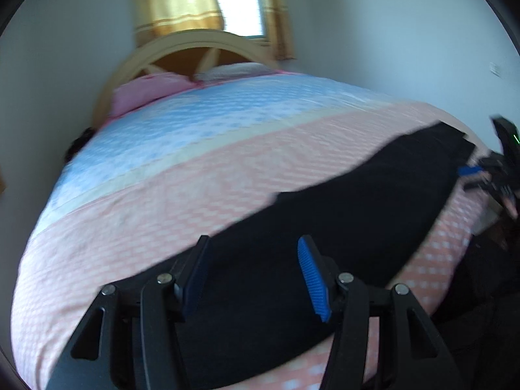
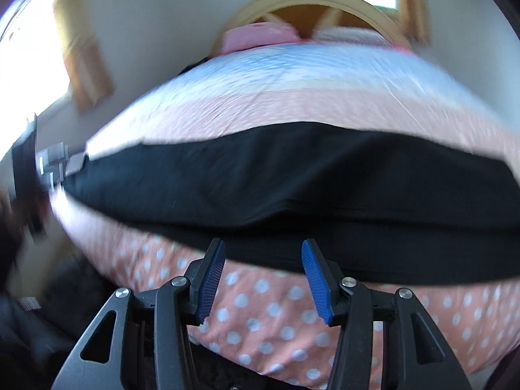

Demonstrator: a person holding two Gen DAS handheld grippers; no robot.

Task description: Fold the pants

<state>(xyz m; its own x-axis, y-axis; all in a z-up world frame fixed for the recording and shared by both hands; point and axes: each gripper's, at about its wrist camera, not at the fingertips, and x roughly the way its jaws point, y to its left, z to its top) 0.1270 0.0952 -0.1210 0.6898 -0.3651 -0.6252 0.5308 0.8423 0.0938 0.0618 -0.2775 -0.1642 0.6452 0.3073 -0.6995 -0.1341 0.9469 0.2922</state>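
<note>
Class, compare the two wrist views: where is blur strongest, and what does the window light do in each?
Left wrist view: window blown white, curtain and headboard soft, pants featureless black. Right wrist view: heavier motion smear on the bedspread, left edge washed out by glare; fingers stay sharp.

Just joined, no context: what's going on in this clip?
A person with a hand-held gripper in each hand is working on black pants laid in a long strip across a bed, on the pink part of a pink and blue bedspread. Both are open and hold nothing: the left hand-held gripper is over one end of the pants, the right hand-held gripper at their near edge. The pants look already doubled lengthwise. Both views are motion-blurred.
</note>
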